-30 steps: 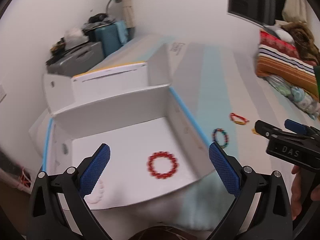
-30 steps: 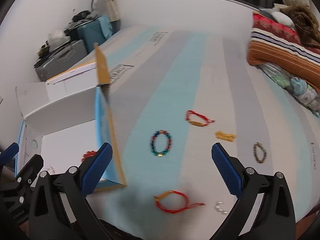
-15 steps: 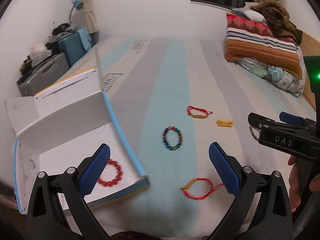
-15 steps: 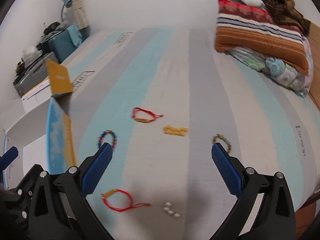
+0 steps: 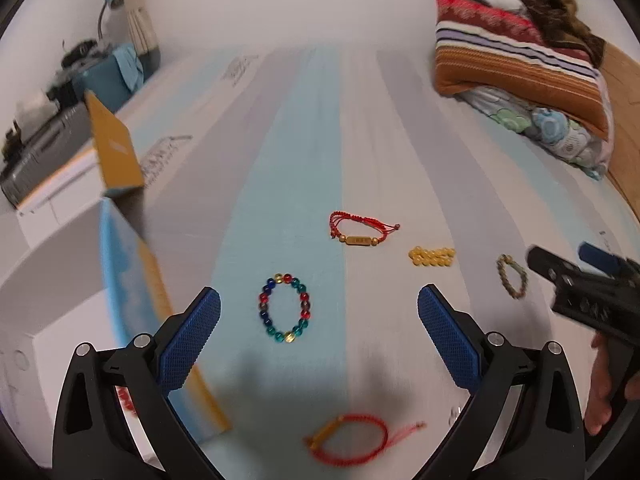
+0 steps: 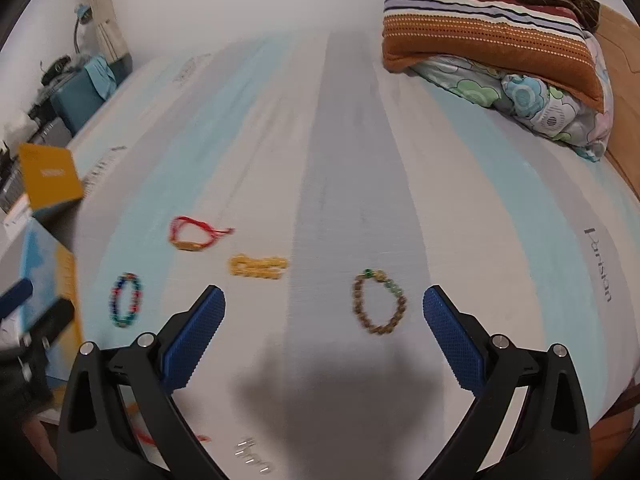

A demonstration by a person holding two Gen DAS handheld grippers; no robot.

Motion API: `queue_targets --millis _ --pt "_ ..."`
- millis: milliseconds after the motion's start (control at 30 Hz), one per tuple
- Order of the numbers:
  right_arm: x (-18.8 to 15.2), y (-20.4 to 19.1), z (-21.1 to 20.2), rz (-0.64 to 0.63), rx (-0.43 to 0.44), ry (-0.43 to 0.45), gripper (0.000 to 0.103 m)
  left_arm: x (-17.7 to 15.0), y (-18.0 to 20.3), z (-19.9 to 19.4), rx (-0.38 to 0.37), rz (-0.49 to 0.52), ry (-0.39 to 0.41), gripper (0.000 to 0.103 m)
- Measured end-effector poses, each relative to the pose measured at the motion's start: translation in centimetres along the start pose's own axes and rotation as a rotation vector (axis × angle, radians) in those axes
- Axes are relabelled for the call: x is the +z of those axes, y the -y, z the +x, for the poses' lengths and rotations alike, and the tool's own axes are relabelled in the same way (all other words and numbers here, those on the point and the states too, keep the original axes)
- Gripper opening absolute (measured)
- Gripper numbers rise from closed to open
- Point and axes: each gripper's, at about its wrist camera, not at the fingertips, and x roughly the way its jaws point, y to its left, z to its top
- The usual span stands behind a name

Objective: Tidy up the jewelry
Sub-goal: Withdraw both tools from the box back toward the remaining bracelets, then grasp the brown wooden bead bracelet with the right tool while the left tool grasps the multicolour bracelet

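Both grippers have swung right since a second ago, away from the white cardboard box (image 5: pixel 60 264), which now sits at the left edge of both views with a red bead bracelet (image 5: pixel 125 398) just visible inside. Left gripper (image 5: pixel 319 322) hovers low over the striped bed sheet (image 5: pixel 288 152), its blue ridged jaws spread wide and holding nothing; between them lies a round bracelet of glossy blue, red, green and yellow beads (image 5: pixel 285 308). Right gripper (image 6: pixel 324 322) also hangs wide open and empty, a hand (image 5: pixel 604 392) gripping its black handle. Just inside its right jaw lies an oval bracelet of small brown and green beads (image 6: pixel 378 302). Farther off rest a red woven cord bracelet with a gold bar (image 5: pixel 360 230) and a folded strand of yellow beads (image 5: pixel 432 257). Another red cord bracelet (image 5: pixel 352 438) lies blurred near the sheet's close edge. Folded striped blankets (image 6: pixel 492 24) are stacked at the far right.
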Motion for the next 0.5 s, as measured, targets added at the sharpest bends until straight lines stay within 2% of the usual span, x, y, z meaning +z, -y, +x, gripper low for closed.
queue_targets --millis 100,267,400,500 --pt "-0.1 1.1 2.3 -0.004 -0.022 -0.019 0.095 0.2 0.1 2.7 0.005 -0.019 -0.019 0.097" --pt "-0.2 2.6 6.3 0.015 -0.024 -0.068 0.095 -0.2 0.6 6.6 0.013 0.010 -0.066 0.097" --pt "-0.3 3.4 8.4 0.018 -0.027 -0.096 0.095 -0.1 0.0 8.5 0.047 0.008 -0.077 0.097" --pt "-0.4 3.9 9.6 0.034 -0.029 -0.113 0.095 -0.2 -0.9 10.0 0.040 -0.019 -0.102 0.097"
